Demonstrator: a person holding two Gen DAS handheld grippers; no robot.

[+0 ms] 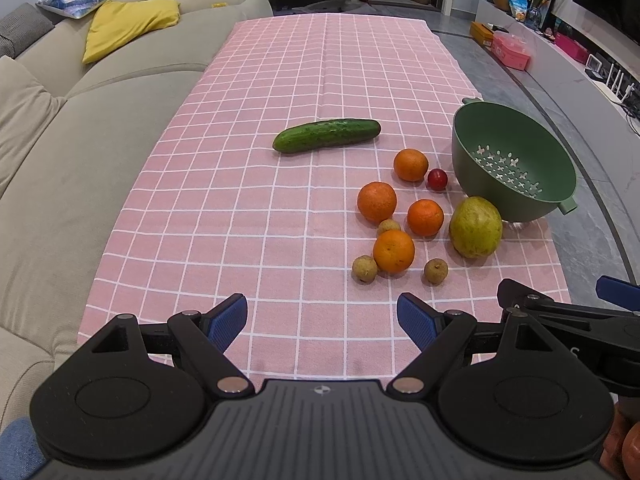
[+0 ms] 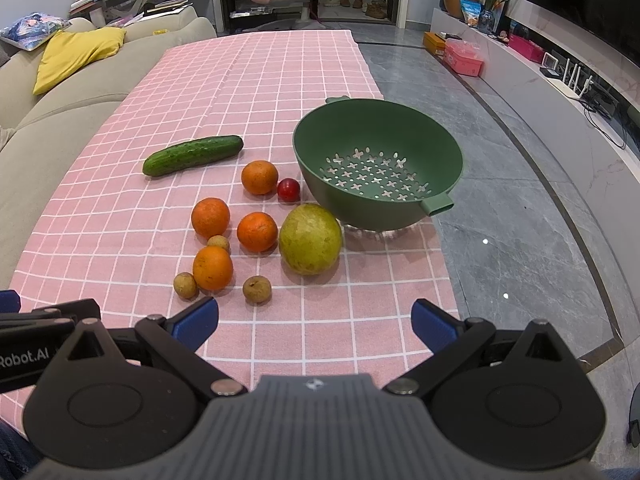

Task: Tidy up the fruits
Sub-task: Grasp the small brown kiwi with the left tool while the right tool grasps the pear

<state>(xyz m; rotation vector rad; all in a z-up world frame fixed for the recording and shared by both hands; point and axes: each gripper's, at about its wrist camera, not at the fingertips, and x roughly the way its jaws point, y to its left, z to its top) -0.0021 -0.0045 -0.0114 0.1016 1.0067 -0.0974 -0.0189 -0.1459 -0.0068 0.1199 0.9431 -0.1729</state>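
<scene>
Two hand-held tools hover side by side over the near end of a long worktop (image 2: pixel 280 80) covered in a pink checked cloth. The left tool (image 1: pixel 322 322) has its blue-padded fingers spread wide and grips nothing; the right tool (image 2: pixel 316 324) is likewise wide apart and empty. Both point forward at the fruit, which suggests the sorting has not yet begun.

Ahead of the right tool, slightly to its left, the fruit lies loose on the cloth in a cluster. Four oranges (image 2: pixel 213 268) sit among three small tan round fruits (image 2: pixel 257 289), the nearest of these just beyond the right tool's left finger. A large yellow-green pear-like fruit (image 2: pixel 310 239) rests nearly straight ahead, close against the base of a green colander. A small red fruit (image 2: pixel 289 189) sits farther off, between the farthest orange and the colander. A cucumber (image 2: pixel 193 155) lies on its side well beyond the cluster, to the left and apart from it.

The green colander (image 2: pixel 444 152) stands upright ahead and to the right of the right tool, near the worktop's right edge. Cross-shaped drain holes show across its bottom, and nothing is in it. Judging by its position beside the cluster, it is the likely place for the fruit to go.
</scene>
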